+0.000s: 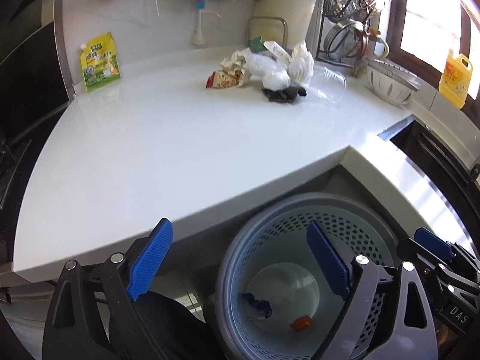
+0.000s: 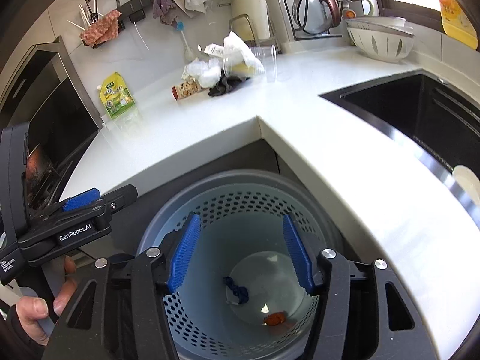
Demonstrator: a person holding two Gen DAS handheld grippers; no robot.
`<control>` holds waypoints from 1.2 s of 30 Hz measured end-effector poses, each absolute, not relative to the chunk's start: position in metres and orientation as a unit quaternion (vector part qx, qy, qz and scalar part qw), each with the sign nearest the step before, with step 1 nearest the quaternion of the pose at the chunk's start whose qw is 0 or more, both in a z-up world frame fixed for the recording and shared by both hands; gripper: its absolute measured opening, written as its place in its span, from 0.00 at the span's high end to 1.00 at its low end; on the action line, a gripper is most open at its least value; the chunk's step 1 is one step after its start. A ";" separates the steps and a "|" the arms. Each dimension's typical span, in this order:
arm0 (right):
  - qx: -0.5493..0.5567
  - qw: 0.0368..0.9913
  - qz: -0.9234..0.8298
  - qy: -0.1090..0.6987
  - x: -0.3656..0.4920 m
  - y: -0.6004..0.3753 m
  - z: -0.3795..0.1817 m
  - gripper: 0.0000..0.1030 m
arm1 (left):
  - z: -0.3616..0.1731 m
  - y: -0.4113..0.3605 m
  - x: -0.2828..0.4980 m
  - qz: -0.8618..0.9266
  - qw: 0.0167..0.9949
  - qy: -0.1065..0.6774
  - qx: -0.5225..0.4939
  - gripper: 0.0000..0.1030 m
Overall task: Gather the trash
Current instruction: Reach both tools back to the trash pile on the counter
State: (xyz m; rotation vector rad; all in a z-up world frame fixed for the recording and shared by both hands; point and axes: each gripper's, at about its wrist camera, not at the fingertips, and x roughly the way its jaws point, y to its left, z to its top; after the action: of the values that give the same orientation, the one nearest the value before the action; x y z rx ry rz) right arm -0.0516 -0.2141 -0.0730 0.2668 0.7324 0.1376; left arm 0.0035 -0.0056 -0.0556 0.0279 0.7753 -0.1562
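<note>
A grey perforated waste bin (image 1: 300, 210) (image 2: 234, 186) stands on the floor in the counter's inner corner. Inside lie a blue scrap (image 2: 237, 291) and an orange scrap (image 2: 274, 319). A trash pile (image 1: 264, 69) (image 2: 222, 66) of crumpled white plastic, a snack wrapper, a dark rag and a clear plastic cup (image 1: 328, 84) (image 2: 264, 63) lies at the back of the white counter (image 1: 168, 141). My left gripper (image 1: 240, 258) is open and empty, over the bin's left rim. My right gripper (image 2: 240, 252) is open and empty above the bin.
A yellow-green pouch (image 1: 100, 61) (image 2: 118, 96) leans on the wall at the left. A dish rack (image 1: 354, 15), a white colander (image 1: 390, 85) and a yellow bottle (image 1: 456, 79) stand at the right. A dark sink (image 2: 420, 114) lies right of the corner.
</note>
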 end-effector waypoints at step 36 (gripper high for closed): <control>0.119 0.906 0.145 0.378 0.219 -0.278 -0.048 0.35 | -0.029 -0.044 0.187 -0.025 0.935 0.354 0.007 0.07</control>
State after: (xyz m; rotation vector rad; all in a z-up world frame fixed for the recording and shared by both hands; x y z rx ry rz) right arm 0.2188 -0.2775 -0.0480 0.2467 0.7806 0.3000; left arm 0.1872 -0.0440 -0.0295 0.0135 0.7247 -0.0513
